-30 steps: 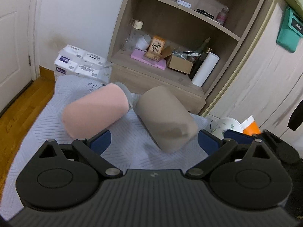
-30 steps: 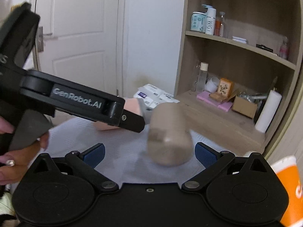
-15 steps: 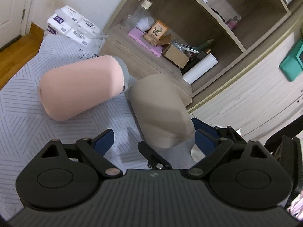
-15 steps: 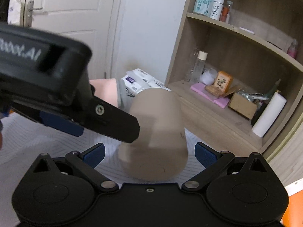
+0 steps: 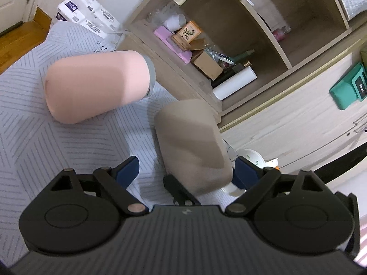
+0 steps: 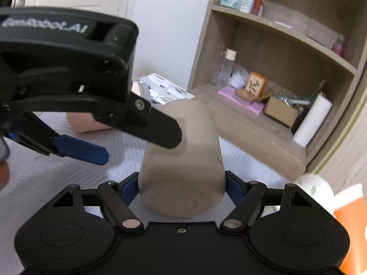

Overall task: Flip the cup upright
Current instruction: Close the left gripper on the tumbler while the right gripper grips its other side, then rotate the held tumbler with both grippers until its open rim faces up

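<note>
A beige cup (image 6: 183,160) lies on its side on the grey striped mat (image 5: 57,142), its flat base towards the right wrist camera. My right gripper (image 6: 182,189) is shut on the beige cup near its base, blue pads against both sides. My left gripper (image 5: 185,171) is open, its jaws spread wide around the same cup (image 5: 190,146); in the right wrist view its fingers (image 6: 160,128) reach over the cup from the left. A pink cup (image 5: 96,84) lies on its side on the mat, farther left.
A wooden shelf unit (image 5: 206,34) with boxes, bottles and a paper roll stands just behind the mat. Tissue packs (image 5: 89,20) sit at the mat's far edge. A white floral bowl (image 6: 314,190) and an orange cup (image 6: 348,224) are to the right.
My right gripper has moved forward and closed on the beige cup's base end. My left gripper has shifted right, with its open jaws now around the cup.
</note>
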{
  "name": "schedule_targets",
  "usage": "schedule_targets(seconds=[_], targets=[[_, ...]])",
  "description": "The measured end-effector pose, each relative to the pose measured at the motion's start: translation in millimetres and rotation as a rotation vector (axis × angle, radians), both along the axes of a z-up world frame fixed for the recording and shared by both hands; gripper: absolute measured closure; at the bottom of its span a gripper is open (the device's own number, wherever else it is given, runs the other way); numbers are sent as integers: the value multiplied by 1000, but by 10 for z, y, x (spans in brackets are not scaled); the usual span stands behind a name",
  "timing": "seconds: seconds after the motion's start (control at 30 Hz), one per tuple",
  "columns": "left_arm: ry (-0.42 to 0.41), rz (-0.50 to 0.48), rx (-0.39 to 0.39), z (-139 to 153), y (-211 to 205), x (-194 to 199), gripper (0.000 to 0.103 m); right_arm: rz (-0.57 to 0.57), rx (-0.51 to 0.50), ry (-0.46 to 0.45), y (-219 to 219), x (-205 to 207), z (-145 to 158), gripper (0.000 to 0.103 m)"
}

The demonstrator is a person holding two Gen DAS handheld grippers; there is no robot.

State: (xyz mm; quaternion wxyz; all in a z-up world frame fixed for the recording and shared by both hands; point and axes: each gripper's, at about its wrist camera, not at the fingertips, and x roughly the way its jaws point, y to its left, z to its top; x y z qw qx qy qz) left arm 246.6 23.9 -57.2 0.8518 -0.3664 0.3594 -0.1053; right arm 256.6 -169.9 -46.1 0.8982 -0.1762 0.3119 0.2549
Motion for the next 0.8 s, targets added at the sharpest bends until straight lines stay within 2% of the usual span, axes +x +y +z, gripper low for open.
schedule_targets(seconds=[0.13,0.3,0.53,0.63,0.73,0.8], targets=[[4,-10,-14,-16,-7,-43,12,-20,39,51,-74,-143,35,22],[43,-26,-56,-118,30,-96,12,-51,138,145,-215,-297,92,22],[61,-54,-88,-200,45,-188,16,-86,233,270,-344,-480,139,22],[70,-88,-124,-226,38,-216,20,-98,273,329,-397,-461,140,22],[83,-140,-193,-274,43,-263,20,-119,305,375,-434,-484,134,21],[71,-143,-170,-264,32,-294,20,-119,300,377,-407,-524,142,21]])
